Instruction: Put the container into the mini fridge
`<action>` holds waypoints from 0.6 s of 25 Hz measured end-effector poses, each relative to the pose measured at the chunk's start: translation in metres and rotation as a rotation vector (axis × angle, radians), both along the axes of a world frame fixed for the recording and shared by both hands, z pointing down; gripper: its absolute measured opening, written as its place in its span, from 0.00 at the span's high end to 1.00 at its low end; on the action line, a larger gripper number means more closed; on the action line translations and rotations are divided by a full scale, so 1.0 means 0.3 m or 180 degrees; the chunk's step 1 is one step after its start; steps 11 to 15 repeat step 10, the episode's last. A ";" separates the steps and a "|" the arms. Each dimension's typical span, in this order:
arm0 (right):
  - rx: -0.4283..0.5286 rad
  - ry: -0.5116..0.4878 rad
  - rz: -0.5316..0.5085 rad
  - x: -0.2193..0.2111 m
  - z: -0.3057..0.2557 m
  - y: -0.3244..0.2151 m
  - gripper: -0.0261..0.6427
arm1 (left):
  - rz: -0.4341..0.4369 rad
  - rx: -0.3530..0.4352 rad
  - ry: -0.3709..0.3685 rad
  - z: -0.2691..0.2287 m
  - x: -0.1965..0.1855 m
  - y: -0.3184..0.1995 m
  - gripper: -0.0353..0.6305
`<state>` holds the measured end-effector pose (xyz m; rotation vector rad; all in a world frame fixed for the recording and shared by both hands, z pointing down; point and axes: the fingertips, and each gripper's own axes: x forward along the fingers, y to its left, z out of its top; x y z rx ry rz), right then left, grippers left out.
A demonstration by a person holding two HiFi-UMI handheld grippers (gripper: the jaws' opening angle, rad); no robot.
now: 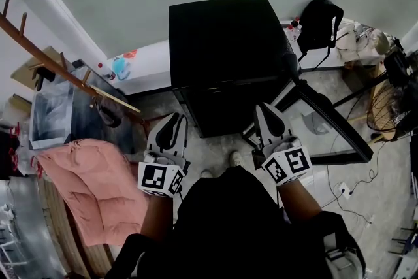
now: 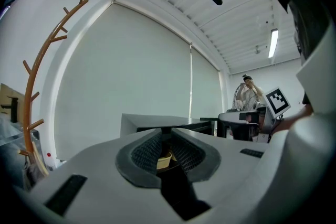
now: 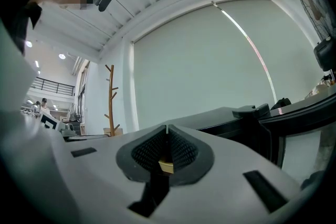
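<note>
The black mini fridge (image 1: 225, 42) stands on the floor ahead of me, its door (image 1: 330, 121) swung open to the right. No container shows in any view. My left gripper (image 1: 171, 121) hangs in front of the fridge's lower left corner, jaws together with nothing between them. My right gripper (image 1: 266, 108) is held near the open front, between cabinet and door, also shut and empty. In the left gripper view the gripper (image 2: 164, 131) points level at the fridge top (image 2: 157, 122). In the right gripper view the gripper (image 3: 167, 127) faces the fridge (image 3: 226, 115).
A pink cloth (image 1: 91, 186) lies on a surface at the left. A wooden coat rack (image 1: 59, 62) leans above it. A black backpack (image 1: 318, 23) sits behind the fridge at right, and a fan (image 1: 385, 104) stands at the far right.
</note>
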<state>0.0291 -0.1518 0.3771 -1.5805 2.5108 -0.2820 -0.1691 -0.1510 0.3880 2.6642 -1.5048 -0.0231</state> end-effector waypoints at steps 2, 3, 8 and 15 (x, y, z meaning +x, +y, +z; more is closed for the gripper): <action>-0.0006 0.0009 -0.0011 0.005 0.002 -0.004 0.90 | -0.0004 -0.0008 0.0010 0.002 0.008 -0.002 0.85; -0.0011 0.0009 -0.0014 0.010 0.003 -0.005 0.90 | -0.0004 -0.0013 0.0014 0.004 0.013 -0.002 0.85; -0.0019 -0.0009 -0.0030 0.030 0.003 -0.022 0.90 | -0.0008 -0.0029 0.0032 0.009 0.029 -0.014 0.85; -0.0016 -0.0008 -0.0035 0.035 0.001 -0.031 0.90 | -0.0012 -0.0030 0.0038 0.010 0.034 -0.023 0.85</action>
